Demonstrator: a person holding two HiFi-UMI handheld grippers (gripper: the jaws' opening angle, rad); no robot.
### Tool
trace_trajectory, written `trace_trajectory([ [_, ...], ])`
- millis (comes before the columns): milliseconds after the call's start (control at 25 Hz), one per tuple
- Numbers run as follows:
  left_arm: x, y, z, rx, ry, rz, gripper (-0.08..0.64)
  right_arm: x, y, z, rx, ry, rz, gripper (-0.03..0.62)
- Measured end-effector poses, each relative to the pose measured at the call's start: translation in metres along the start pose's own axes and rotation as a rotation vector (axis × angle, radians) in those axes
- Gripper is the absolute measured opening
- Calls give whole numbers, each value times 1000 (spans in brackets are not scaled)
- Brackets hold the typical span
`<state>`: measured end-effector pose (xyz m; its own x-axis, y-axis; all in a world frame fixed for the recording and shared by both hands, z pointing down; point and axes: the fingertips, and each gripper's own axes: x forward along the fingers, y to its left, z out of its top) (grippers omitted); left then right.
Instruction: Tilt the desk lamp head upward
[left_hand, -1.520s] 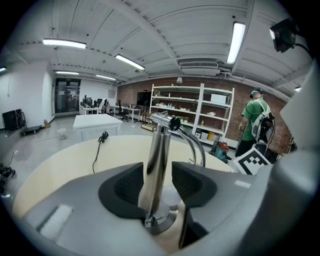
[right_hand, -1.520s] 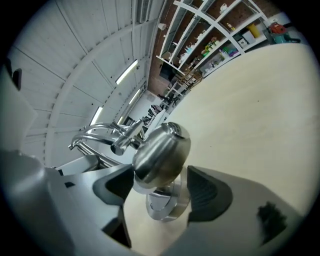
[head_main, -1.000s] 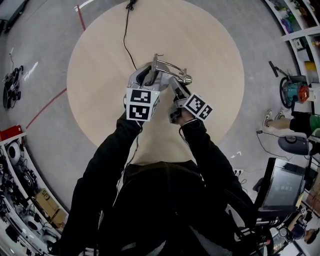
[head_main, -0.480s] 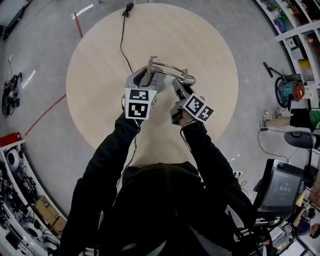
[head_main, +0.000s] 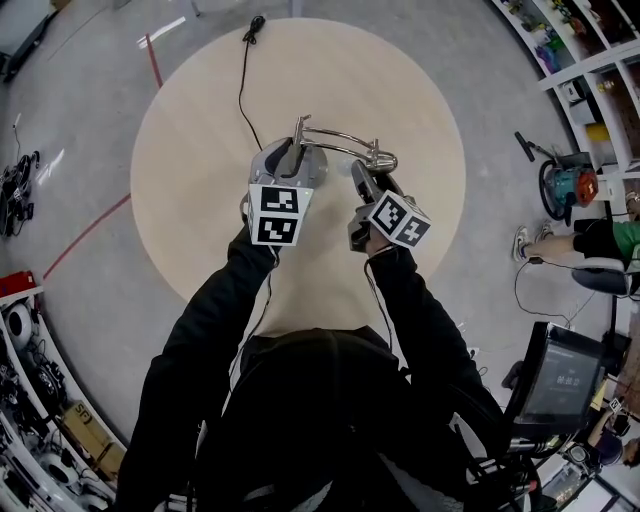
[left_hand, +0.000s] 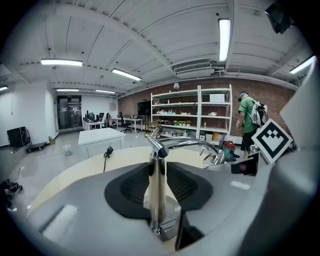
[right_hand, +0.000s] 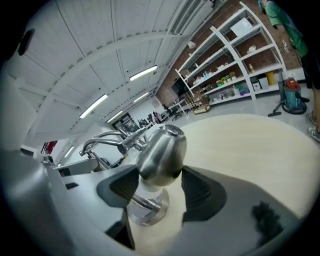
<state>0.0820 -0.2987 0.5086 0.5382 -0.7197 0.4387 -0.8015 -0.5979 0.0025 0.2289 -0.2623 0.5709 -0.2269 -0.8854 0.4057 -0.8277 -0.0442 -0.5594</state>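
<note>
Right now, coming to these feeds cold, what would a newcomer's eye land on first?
First, the chrome desk lamp near the middle of the round pale table, gripped from both sides. The left gripper, whose jaws have just been closing, clamps its upright stem, and the right gripper clamps the rounded lamp head. Beyond the table, white shelves line a brick wall.

Brushed-silver lamp (head_main: 322, 130) stands near the middle of the round desk (head_main: 410, 90): upright post (left_hand: 157, 186), curved arm (left_hand: 192, 143), rounded head (right_hand: 161, 150).
</note>
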Motion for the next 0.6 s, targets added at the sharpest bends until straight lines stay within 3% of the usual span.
trace_trajectory([
  [600,7,-2,-5,-57,32,-17,120,-21,7,51,-255,-76,-74,279],
])
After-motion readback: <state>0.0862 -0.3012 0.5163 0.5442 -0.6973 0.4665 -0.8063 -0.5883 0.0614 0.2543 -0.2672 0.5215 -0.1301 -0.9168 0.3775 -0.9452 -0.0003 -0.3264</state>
